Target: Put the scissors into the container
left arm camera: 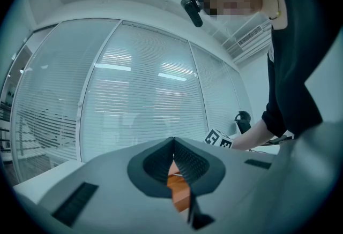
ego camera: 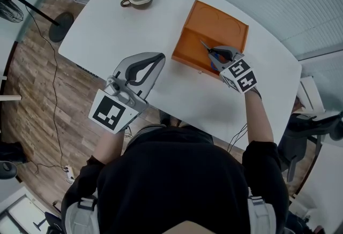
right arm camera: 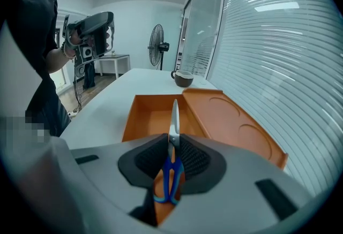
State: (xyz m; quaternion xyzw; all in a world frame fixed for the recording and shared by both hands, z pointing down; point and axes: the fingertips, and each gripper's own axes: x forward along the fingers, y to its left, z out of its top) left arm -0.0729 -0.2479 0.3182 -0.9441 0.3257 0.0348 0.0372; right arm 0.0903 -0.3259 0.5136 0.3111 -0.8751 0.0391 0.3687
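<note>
Right gripper (right arm camera: 173, 146) pinches scissors (right arm camera: 174, 118) above the open container (right arm camera: 134, 118) (blades forward), not yet released; left gripper (left arm camera: 173, 143) idles, pressed together.

In the head view, the right hand-held gripper (ego camera: 213, 56) covers the blue-handled steel scissors (ego camera: 204, 45) except for one blade tip. In its own view, the left hand-held gripper (left arm camera: 173, 144) hides all but a sliver of the orange plastic container (left arm camera: 179, 190).

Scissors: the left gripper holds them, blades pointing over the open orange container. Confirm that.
Wrong gripper. The right gripper holds the scissors, blades pointing over the open orange container. The right gripper view shows them clamped between its jaws. The left gripper is shut on nothing, as the left gripper view shows.
</note>
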